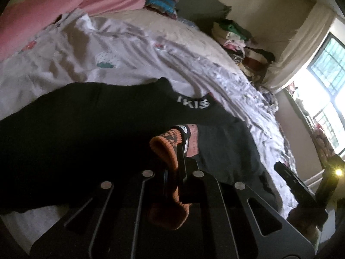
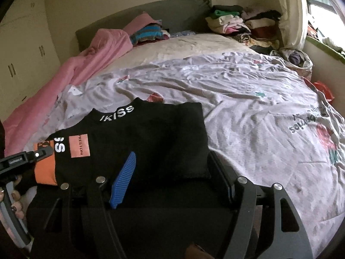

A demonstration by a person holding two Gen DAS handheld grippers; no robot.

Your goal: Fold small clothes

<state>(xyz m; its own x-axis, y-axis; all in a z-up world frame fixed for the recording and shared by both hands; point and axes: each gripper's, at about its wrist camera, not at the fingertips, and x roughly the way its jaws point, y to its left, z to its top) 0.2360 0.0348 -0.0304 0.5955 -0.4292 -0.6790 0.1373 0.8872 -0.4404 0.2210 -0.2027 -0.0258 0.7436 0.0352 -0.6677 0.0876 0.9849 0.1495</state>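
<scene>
A black sweater (image 2: 133,142) with white "IKISS" lettering on its collar lies partly folded on the near part of the bed, on a wrinkled white printed bedsheet (image 2: 248,99). Its sleeve ends in an orange cuff (image 1: 166,151), and that cuff is pinched between the pressed-together fingers of the left gripper (image 1: 182,149), which holds it up over the sweater's body.

The right gripper (image 2: 174,177) hangs over the sweater's near edge with its jaws spread wide; one blue ribbed pad (image 2: 124,181) is plainly seen, and the black fabric lies beneath and between the fingers, though whether they touch it cannot be told.

The right wrist view alone shows the sweater's salmon-coloured patch (image 2: 79,145), the large white "SS" beside it, and the person's hand (image 2: 15,196) wrapped round the left gripper's handle at the left edge. The left wrist view alone shows the cuff's grip up close and the right gripper's tip at the lower right.

Both grippers point downward at a slant. Farther off lie a pink blanket (image 2: 64,79), a pile of clothes (image 2: 241,26) by the grey headboard (image 2: 172,15), and a bright window (image 1: 323,82).
</scene>
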